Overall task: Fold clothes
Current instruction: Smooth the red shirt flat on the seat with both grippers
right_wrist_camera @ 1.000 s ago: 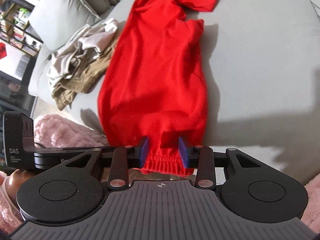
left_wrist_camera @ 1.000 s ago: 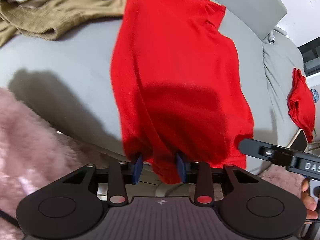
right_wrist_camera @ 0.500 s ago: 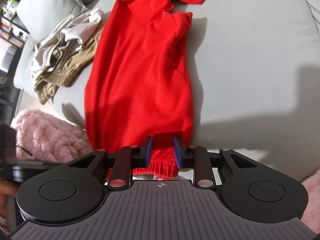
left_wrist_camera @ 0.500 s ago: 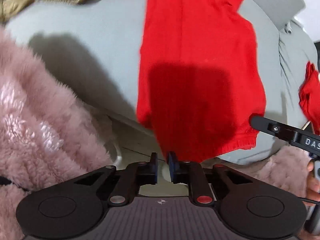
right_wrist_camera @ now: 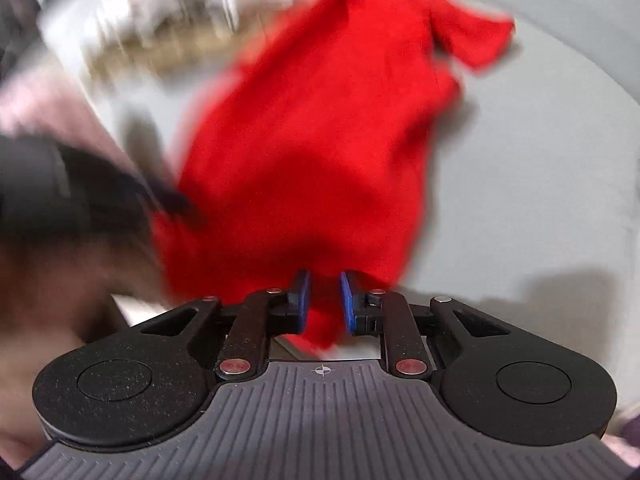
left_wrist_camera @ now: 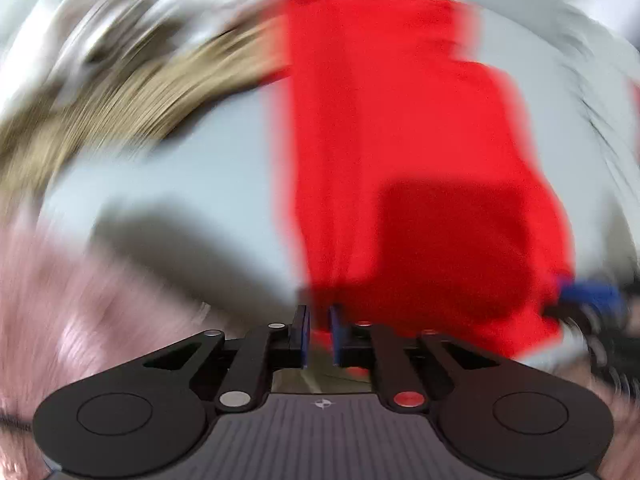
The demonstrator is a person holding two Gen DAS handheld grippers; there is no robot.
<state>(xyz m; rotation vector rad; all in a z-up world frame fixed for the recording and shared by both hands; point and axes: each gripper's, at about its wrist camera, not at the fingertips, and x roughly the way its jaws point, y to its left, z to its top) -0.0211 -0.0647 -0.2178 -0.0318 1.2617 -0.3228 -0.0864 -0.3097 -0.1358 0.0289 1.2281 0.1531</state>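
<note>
A long red garment (left_wrist_camera: 400, 140) lies stretched out on the grey sofa seat (left_wrist_camera: 180, 184), its near hem at the seat's front edge. My left gripper (left_wrist_camera: 319, 334) is shut on the hem's left corner. In the right wrist view the red garment (right_wrist_camera: 320, 140) runs away from me, and my right gripper (right_wrist_camera: 324, 304) is shut on the hem's right part, with red cloth bunched between the blue pads. Both views are blurred by motion. The other gripper shows as a dark blur in the left of the right wrist view (right_wrist_camera: 80, 200).
A pile of tan and pale clothes (left_wrist_camera: 120, 92) lies on the seat to the left of the garment; it also shows in the right wrist view (right_wrist_camera: 172, 28). A pink fluffy rug (left_wrist_camera: 60, 320) lies below the seat's front edge.
Both grippers closed on the garment's hem over the last second. They now move fast with it, blurring both views, and the two grippers have come closer together.
</note>
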